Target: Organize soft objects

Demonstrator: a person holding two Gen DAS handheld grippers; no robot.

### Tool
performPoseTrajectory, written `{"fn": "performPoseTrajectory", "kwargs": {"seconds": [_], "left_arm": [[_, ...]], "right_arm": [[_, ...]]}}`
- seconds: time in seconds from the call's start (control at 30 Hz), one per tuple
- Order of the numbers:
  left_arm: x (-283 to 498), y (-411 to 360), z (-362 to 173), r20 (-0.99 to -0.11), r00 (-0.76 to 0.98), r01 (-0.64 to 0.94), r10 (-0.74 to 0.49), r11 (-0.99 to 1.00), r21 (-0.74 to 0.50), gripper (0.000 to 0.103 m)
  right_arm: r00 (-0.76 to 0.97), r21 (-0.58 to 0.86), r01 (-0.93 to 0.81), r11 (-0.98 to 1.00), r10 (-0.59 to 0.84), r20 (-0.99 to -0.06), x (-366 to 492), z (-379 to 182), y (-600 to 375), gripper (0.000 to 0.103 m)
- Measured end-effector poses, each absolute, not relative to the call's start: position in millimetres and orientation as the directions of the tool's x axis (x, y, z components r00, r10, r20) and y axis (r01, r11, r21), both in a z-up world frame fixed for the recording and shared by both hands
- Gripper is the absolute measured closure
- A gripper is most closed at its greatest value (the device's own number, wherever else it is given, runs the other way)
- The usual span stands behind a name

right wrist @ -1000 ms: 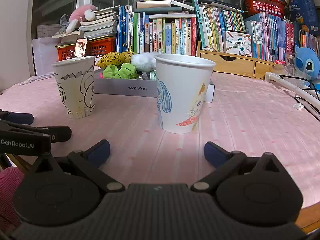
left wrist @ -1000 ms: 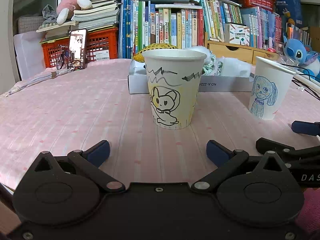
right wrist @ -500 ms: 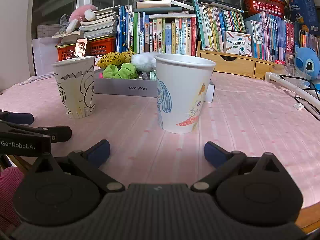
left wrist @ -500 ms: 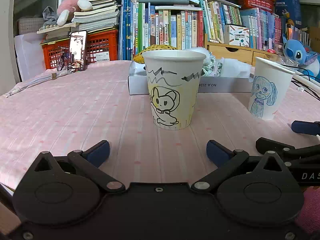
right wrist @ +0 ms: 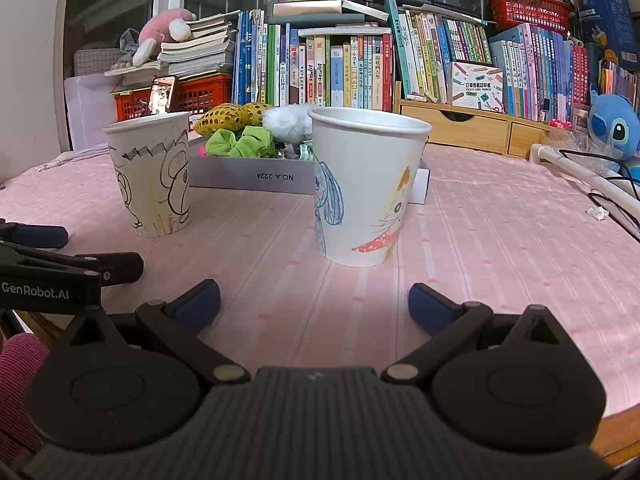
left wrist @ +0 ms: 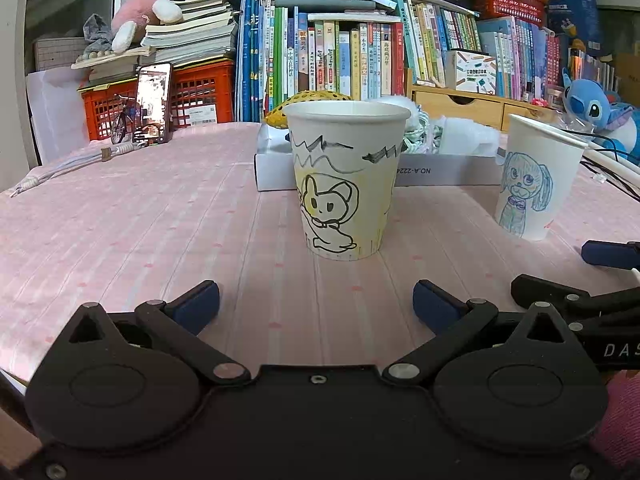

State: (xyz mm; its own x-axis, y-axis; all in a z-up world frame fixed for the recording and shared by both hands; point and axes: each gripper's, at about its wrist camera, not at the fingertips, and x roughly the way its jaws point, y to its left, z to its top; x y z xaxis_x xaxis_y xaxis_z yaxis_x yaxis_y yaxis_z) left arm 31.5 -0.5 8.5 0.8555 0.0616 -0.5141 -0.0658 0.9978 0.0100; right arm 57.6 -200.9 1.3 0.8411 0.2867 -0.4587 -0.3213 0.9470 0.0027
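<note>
Bookshelves crowd the top of both views, and below them a pink striped cloth covers the bench [left wrist: 140, 232]. My left tool [left wrist: 316, 304] and my right tool [right wrist: 314, 302] both sit low at the bottom edge, jaws spread wide and holding nothing.

Centre of the left view stands a paper cup with a yellow animal drawing [left wrist: 346, 180]; centre of the right view stands a paper cup with a blue-eared drawing [right wrist: 366, 186]. Behind them, mid-frame, lies a shallow white box [right wrist: 248, 176] holding the soft things: a green scrunchie [right wrist: 240, 146], a yellow dotted piece [right wrist: 222, 120] and a white fluffy ball [right wrist: 288, 122]. I cannot see into either cup, so whether anything soft already sits inside is hidden from me.

With the soft things in the box and both tools free, this fits either a sorting into cups that lies ahead or a moment between transfers. Any pick would need a reach past the cups and a light squeeze, since the fabric will give.

Readable writing: "NO.A-2224", upside down on the box; "GenRobot.AI" on the left tool, seen at left of the right view; "DAS" at the right edge of the left view.
</note>
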Motion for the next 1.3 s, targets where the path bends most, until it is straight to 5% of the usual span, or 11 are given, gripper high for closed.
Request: {"fn": "performPoseTrajectory", "kwargs": {"seconds": [1.3], "left_arm": [[31.0,1.1,8.5,-0.508,0.860,-0.057,0.054,0.998,0.009,0.000]], "right_arm": [[0.841,0.003,-0.322,0.947,0.287,-0.459,57.6,1.4,-201.0,0.000]]}}
